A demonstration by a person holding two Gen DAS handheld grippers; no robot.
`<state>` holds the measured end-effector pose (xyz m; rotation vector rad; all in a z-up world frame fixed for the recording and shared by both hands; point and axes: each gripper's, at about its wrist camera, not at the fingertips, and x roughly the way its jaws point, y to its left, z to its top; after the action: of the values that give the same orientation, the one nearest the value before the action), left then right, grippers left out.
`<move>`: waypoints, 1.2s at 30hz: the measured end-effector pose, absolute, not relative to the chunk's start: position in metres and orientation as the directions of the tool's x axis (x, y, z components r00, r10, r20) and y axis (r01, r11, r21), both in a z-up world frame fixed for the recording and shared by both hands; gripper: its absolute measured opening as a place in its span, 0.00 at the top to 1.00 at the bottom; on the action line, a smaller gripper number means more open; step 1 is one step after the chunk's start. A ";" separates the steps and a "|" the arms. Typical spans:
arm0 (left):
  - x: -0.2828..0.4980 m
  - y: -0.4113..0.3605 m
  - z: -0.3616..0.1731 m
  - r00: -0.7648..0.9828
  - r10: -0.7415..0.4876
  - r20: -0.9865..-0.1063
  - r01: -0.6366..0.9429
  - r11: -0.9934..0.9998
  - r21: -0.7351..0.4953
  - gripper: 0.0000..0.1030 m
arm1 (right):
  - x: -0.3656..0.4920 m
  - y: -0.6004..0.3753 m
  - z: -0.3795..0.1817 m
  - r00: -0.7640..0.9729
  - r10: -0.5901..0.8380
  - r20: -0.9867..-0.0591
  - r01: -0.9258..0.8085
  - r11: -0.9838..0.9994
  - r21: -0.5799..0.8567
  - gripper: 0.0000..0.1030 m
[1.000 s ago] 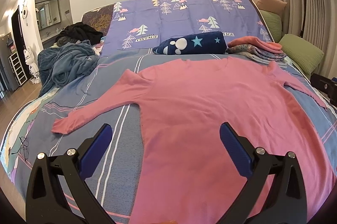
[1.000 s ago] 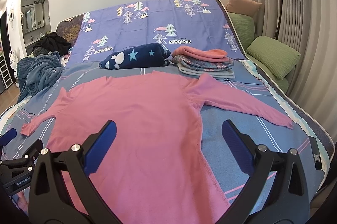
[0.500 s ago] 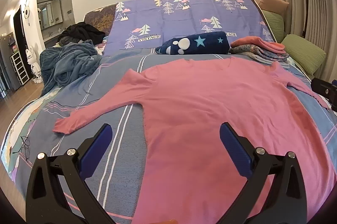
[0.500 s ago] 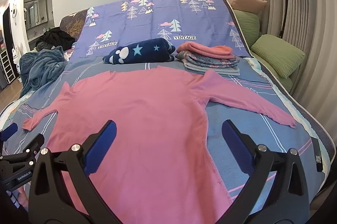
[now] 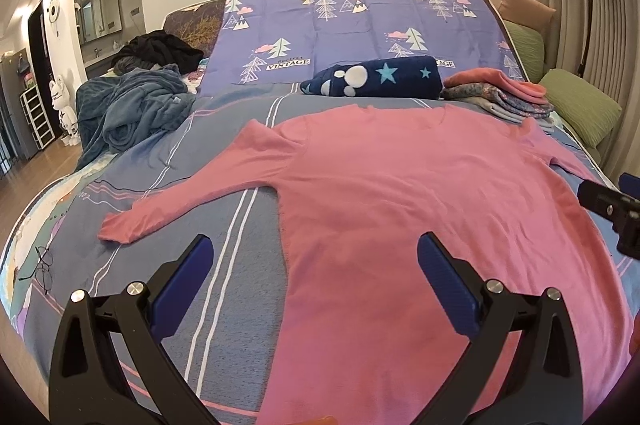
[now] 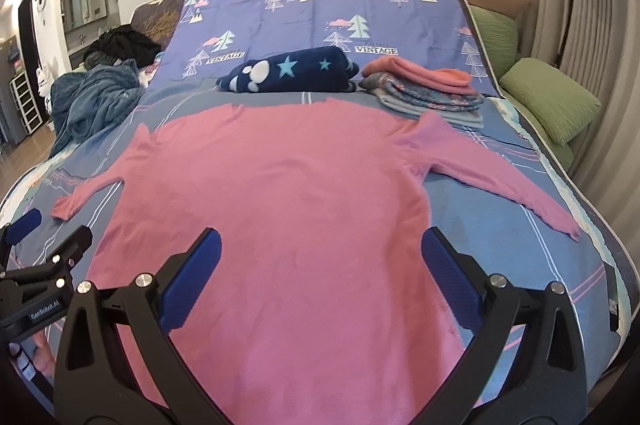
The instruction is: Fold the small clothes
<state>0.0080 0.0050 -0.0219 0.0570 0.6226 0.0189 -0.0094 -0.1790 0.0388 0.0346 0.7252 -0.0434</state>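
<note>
A pink long-sleeved top lies flat on the bed, neck away from me, both sleeves spread out; it also shows in the right wrist view. My left gripper is open and empty, hovering over the top's lower left side. My right gripper is open and empty above the top's lower middle. The left sleeve cuff lies ahead of my left gripper. The right sleeve stretches toward the bed's right edge.
A stack of folded clothes and a navy star blanket roll lie beyond the top. A crumpled blue blanket is at the far left. Green pillows line the right side. Glasses lie near the bed's left edge.
Both grippers have moved slightly forward over the bed; the top looks a little closer. Both stay open. The top has not moved.
</note>
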 end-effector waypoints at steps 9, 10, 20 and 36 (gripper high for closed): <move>0.014 0.018 -0.028 0.801 0.051 -0.596 -0.028 0.998 0.048 0.01 | -0.002 -0.167 0.031 0.730 -0.018 -0.683 0.029 1.000 0.004 0.02; 0.015 0.020 -0.029 0.800 0.051 -0.598 -0.029 0.999 0.046 0.01 | -0.001 -0.166 0.030 0.728 -0.019 -0.685 0.028 1.000 0.002 0.02; 0.023 0.032 -0.036 0.790 0.051 -0.611 -0.042 0.999 0.029 0.01 | 0.007 -0.159 0.024 0.711 -0.028 -0.703 0.026 1.000 -0.014 0.02; 0.037 0.058 -0.049 0.770 0.013 -0.638 -0.062 0.997 -0.055 0.01 | 0.021 -0.153 0.016 0.690 -0.050 -0.722 0.033 0.999 -0.038 0.02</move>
<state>0.0369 0.0581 -0.0494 -0.0748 0.6912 0.0406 0.0205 -0.1529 0.0161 -0.0227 0.8084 -0.0462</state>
